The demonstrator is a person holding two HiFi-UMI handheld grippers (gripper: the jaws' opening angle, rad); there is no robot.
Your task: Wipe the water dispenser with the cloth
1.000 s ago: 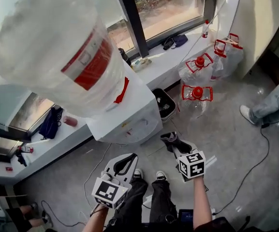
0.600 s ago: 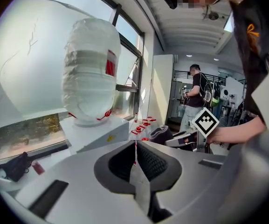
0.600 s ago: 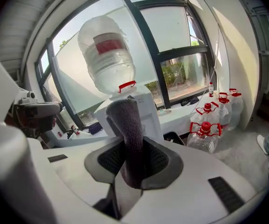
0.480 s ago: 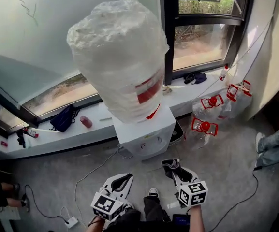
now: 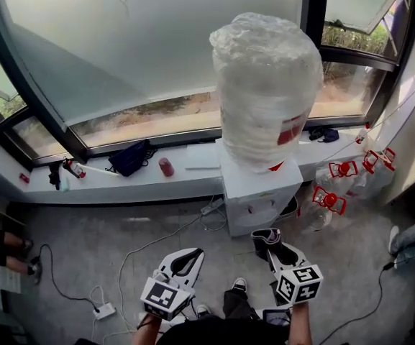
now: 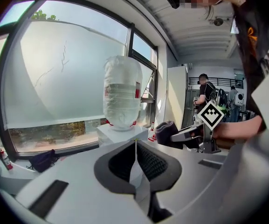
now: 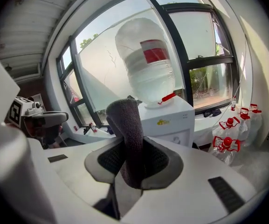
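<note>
A white water dispenser (image 5: 257,196) stands against the window ledge, carrying a big clear bottle (image 5: 267,88) with a red label. It also shows ahead in both gripper views: dispenser (image 7: 169,120), dispenser (image 6: 120,132). My right gripper (image 5: 267,240) is shut on a dark grey cloth (image 7: 127,129), whose folded end sticks up between the jaws, short of the dispenser front. The cloth (image 5: 265,236) hangs just below the cabinet in the head view. My left gripper (image 5: 184,263) is shut and empty, lower left of the dispenser.
Several empty bottles with red caps (image 5: 340,182) stand on the floor right of the dispenser. The long ledge (image 5: 121,185) holds a dark bag (image 5: 129,157) and a red can (image 5: 165,167). Cables and a power strip (image 5: 103,309) lie on the floor at left.
The head view has swung upward and left, so the dispenser now sits farther right and upright in frame. Both grippers stay low in front of me, the cloth still clamped.
</note>
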